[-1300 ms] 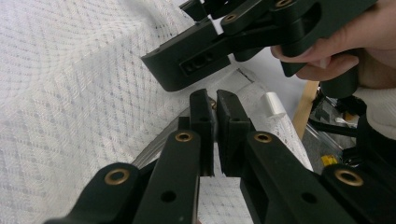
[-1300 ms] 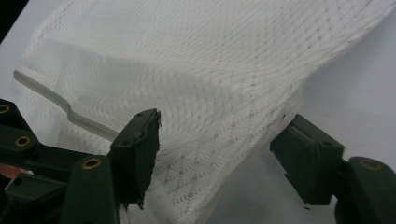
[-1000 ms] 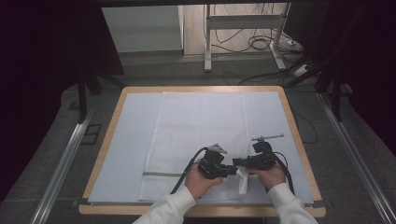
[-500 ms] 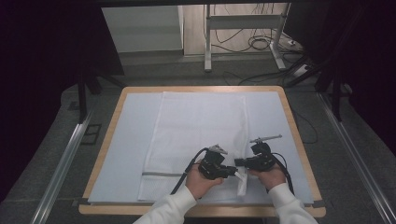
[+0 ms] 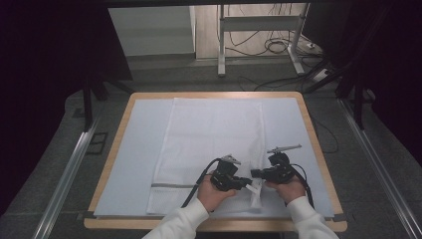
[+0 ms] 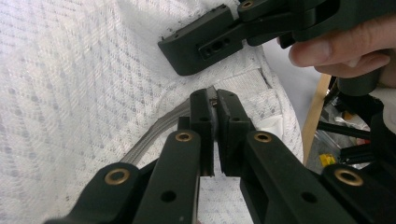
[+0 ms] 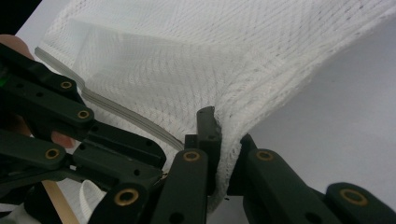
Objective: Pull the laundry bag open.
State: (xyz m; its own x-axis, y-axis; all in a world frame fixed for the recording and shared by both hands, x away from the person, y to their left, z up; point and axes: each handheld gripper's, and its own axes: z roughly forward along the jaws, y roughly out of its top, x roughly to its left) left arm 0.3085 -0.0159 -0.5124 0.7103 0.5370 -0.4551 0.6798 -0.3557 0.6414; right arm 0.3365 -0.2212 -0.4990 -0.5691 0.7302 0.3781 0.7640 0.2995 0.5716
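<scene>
Our hands have barely shifted; both the left gripper (image 6: 214, 105) and right gripper (image 7: 224, 135) pinch the towel (image 5: 209, 134), soft, light, best held by its hem.

The high view looks forward and down on the whole worktop (image 5: 124, 149) from afar. Both gripper views sit very close, sharing the white mesh cloth (image 6: 70, 93) between facing tongs.

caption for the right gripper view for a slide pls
Right gripper shut on a raised fold of white mesh towel, grey stripe showing, left gripper alongside.
</scene>
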